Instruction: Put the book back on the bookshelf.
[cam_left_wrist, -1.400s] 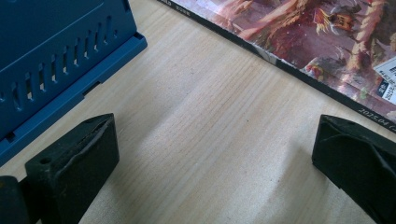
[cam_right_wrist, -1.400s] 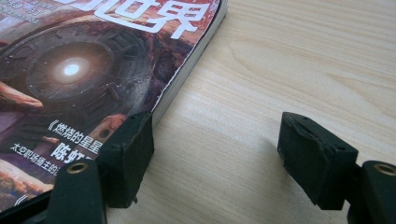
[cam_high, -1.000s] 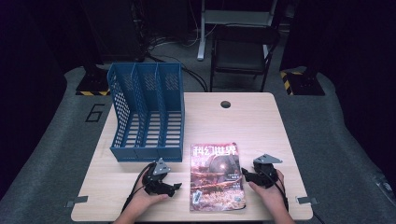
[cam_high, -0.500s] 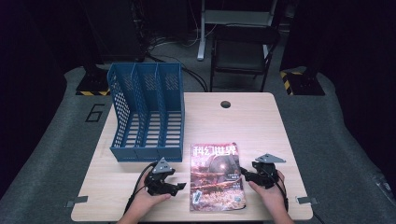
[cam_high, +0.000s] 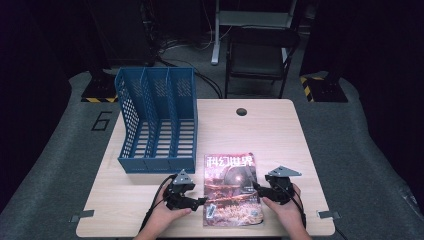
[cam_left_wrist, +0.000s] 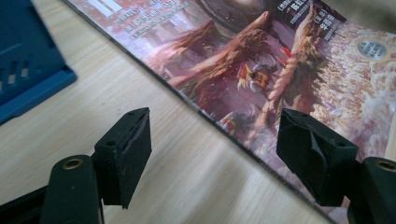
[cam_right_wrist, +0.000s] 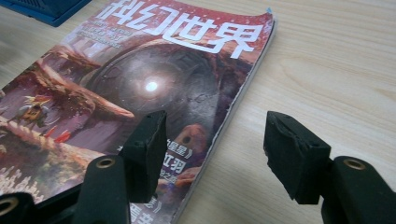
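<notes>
Item: magazine (cam_high: 231, 190), glossy illustrated cover, lying flat and face up on the near part of the wooden table (cam_high: 280, 135), between the two hands. Long axis runs from the person's edge toward the far edge of the table, with a slight tilt; the white title band sits at the far end, so the cover reads upright from the person's seat. Spine side faces the person's left, page edges the right. Left gripper (cam_high: 201, 201): set low at the magazine's near-left edge, jaws apart and straddling that edge, one pad (cam_left_wrist: 312, 154) over the cover, the other over bare wood; the jaws have just been closing, yet nothing is pinched between them and whether a pad touches the cover cannot be told. Right gripper (cam_high: 257, 187): at the magazine's right edge, jaws spread wide across the page edge, one pad (cam_right_wrist: 148, 151) above the cover, the other above the table, released. Adjacent: blue three-slot file rack (cam_high: 157, 120), on the table's left half, just beyond the magazine's far-left corner, apart from it.
</notes>
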